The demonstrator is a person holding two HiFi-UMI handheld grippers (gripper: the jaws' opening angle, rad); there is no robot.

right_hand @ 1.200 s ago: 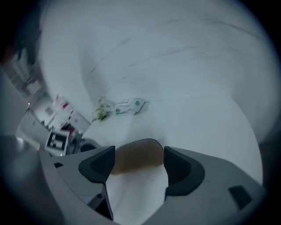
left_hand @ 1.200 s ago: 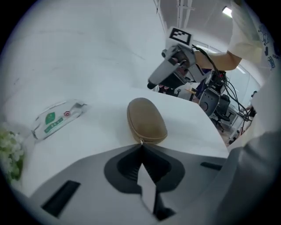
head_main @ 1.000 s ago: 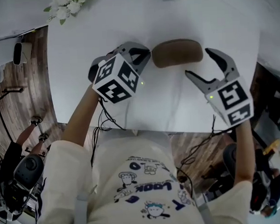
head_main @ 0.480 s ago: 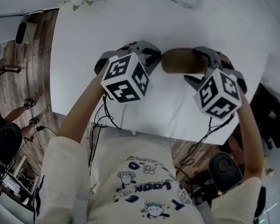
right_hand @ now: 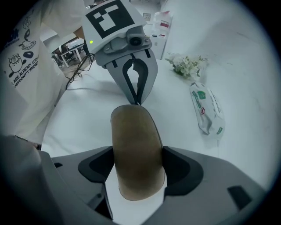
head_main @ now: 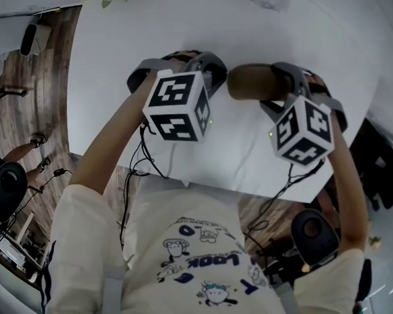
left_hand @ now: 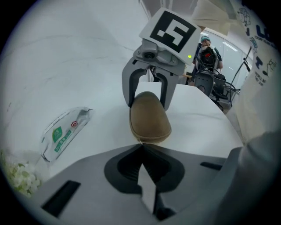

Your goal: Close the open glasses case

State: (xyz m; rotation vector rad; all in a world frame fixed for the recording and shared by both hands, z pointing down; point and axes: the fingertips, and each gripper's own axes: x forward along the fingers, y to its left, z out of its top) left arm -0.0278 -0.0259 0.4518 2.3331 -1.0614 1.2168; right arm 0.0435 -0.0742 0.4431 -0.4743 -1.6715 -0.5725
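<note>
A brown glasses case lies closed-looking on the white table. My left gripper is shut, its tips pinched together at a small metal zip pull on the case's left end. From above, my right gripper comes down over the right end. Its two jaws straddle the case and their inner faces lie against its sides. In the left gripper view the right gripper stands astride the far end; in the right gripper view the left gripper touches the far end.
A packet of wet wipes lies on the table beyond the case, also visible as the packet. White flowers sit past it. The table's near edge runs just in front of the person's body.
My right gripper has come in from the right, rolled over and dropped onto the case's right end. The left gripper has stayed at the left end.
</note>
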